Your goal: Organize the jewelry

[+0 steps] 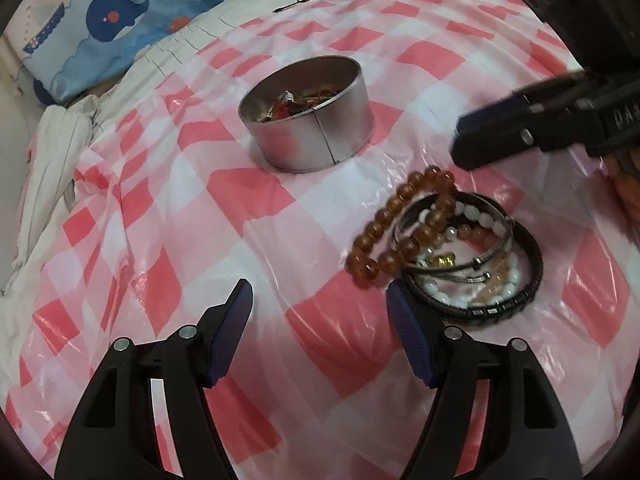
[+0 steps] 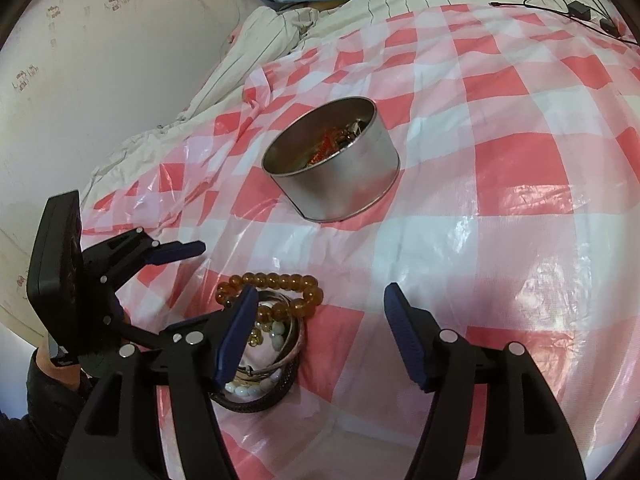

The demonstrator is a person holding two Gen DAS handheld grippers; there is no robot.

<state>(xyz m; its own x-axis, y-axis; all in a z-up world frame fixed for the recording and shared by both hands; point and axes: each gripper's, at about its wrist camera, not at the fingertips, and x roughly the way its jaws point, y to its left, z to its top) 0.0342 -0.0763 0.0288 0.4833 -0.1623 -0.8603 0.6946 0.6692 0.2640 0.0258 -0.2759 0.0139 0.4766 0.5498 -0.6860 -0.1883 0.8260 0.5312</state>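
Partly hidden, the heap of bracelets [image 2: 264,344] lies behind the right gripper's [image 2: 320,320] near finger in the right wrist view, so only the amber bead bracelet [image 2: 280,282] and a few white beads [image 2: 250,390] show clearly. What fills the round metal tin [image 1: 308,120] is hard to make out: a tangle of red and metallic bits below its rim. The right gripper is cut off at the frame edge in the left wrist view, and only one blue-padded finger [image 1: 492,136] of it shows

Underneath lies a pink-and-white checked plastic sheet [image 1: 200,240], glossy and wrinkled, spread over pale striped bedding [image 2: 260,40]. Beyond the tin from the cameras sit a blue whale-print pillow [image 1: 100,20] and some black cables [image 2: 576,4]; a pale wall [image 2: 100,60] stands to the tin's left in the right wrist view

Nearer the cameras than the tin, the bracelets rest on the sheet: amber beads, a dark braided band [image 1: 520,292], thin metal bangles [image 1: 460,264]. The left gripper [image 1: 320,292] stands wide with nothing between its pads, just beside the heap. The right gripper is likewise wide and empty, its near finger over the heap; whether it touches I cannot tell
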